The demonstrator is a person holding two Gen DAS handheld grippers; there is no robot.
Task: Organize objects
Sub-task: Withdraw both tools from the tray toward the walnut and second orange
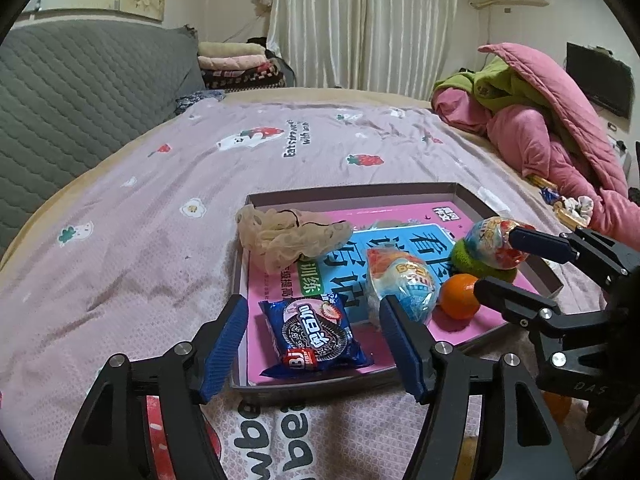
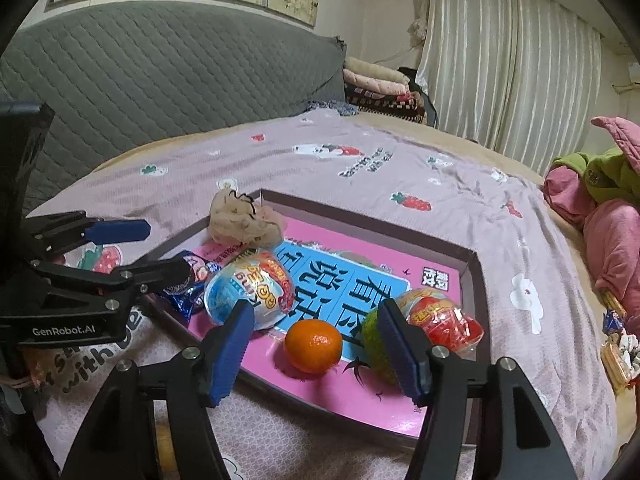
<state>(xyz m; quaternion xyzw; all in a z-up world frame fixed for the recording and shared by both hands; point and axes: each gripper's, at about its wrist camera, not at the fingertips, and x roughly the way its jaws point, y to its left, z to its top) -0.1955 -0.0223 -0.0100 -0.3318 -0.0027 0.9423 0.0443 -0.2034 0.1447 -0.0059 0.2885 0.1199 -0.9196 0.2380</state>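
A shallow tray (image 1: 352, 192) (image 2: 360, 220) lies on the bed with a pink and blue book (image 1: 400, 216) (image 2: 352, 264) flat inside it. On the book rest a blue cookie packet (image 1: 316, 336) (image 2: 188, 300), a beige scrunchie (image 1: 288, 236) (image 2: 244, 220), a blue-wrapped egg toy (image 1: 400, 280) (image 2: 248, 284), a red-wrapped egg toy (image 1: 496, 244) (image 2: 440, 316) leaning on a green item (image 2: 374, 336), and an orange (image 1: 460, 296) (image 2: 314, 346). My left gripper (image 1: 314, 344) (image 2: 168, 250) is open, its pads either side of the cookie packet without touching. My right gripper (image 2: 316, 344) (image 1: 498, 262) is open around the orange, pads apart from it.
A pink quilt heap with green cloth (image 1: 560, 152) (image 2: 600, 208) fills the bed's right side. Small snacks (image 2: 616, 352) lie at its foot. A grey quilted headboard (image 1: 80, 92) runs along the left, with folded blankets (image 1: 240, 64) behind. The strawberry-print sheet (image 1: 280, 148) spreads beyond the tray.
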